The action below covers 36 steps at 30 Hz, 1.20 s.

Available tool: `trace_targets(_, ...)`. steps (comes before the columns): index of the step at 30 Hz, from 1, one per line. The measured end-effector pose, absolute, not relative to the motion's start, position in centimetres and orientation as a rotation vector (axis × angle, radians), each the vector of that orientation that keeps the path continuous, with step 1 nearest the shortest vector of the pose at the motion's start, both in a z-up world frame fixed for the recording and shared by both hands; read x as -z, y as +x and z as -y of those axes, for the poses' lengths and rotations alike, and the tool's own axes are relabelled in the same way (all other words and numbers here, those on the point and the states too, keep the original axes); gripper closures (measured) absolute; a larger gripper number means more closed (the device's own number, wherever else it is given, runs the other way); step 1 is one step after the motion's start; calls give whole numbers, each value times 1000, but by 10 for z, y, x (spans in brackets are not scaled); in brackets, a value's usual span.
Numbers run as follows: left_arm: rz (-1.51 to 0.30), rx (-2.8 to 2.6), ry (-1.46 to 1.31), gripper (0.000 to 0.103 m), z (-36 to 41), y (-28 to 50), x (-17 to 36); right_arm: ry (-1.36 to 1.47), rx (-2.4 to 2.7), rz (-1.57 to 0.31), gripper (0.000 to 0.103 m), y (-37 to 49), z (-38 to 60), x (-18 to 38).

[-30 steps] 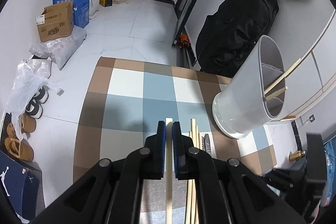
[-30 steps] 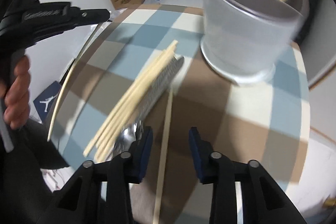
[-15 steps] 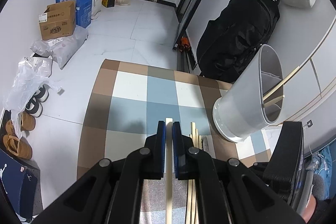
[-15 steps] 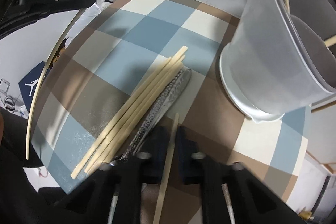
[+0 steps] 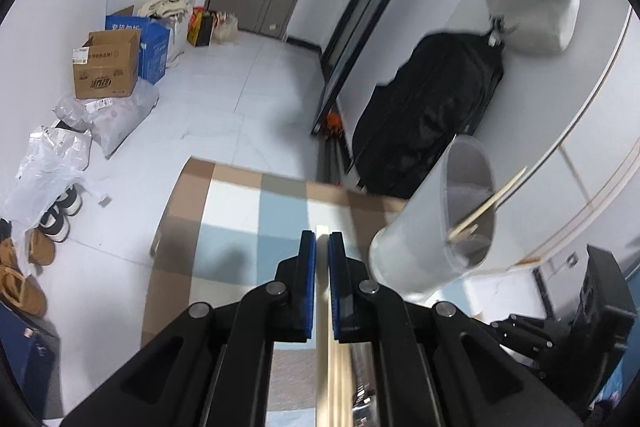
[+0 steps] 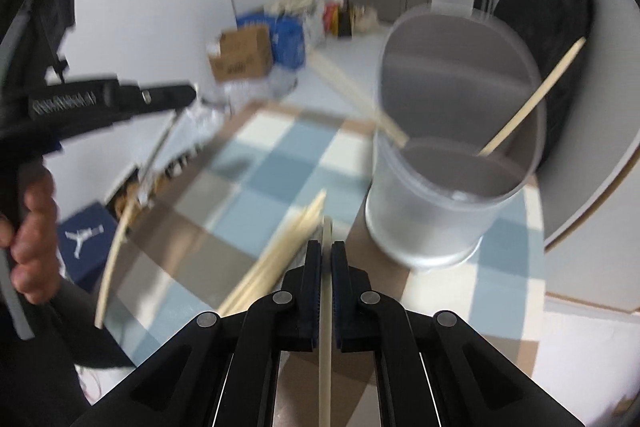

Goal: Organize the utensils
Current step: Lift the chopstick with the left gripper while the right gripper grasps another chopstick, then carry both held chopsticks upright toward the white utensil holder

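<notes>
Checked cloth below; both our grippers pinch one chopstick each: light, stiff, slippery, best held mid-length.

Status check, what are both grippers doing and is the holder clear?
Left gripper shut on a chopstick. Right gripper shut on another chopstick. Utensil holder upright, nothing blocking it.

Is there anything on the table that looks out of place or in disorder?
Yes. Several loose chopsticks lie in an untidy bundle on the checked tablecloth beside the holder, not inside it. The holder stands upright, two sticks leaning in it. Nothing looks spilled or damaged.
</notes>
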<state>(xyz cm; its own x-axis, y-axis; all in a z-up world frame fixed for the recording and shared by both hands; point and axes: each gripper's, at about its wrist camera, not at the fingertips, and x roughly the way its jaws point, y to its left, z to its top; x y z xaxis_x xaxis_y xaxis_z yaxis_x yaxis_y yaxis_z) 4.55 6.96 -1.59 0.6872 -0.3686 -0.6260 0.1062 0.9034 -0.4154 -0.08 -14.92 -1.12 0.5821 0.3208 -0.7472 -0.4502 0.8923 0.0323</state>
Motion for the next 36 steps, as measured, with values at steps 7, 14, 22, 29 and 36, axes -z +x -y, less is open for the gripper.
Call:
trace_targets(7,-640,335,-387,101,-60,40,-18,-43,-440,-670,99,-4,171,-24)
trace_targets(14,-530,373,-375,101,-46,36,-57,67,-453,-542,99,0,196,-65)
trace_targets(22,-370,375,-372,101,-22,51,-101,127,-472,-405,99,22,211,-113)
trace_targets(29,-301,367,-387,101,-6,68,-105,147,-455,-333,99,48,224,-123)
trace_targets(36,-274,365,-376,101,7,77,-99,207,-421,-299,99,72,241,-116)
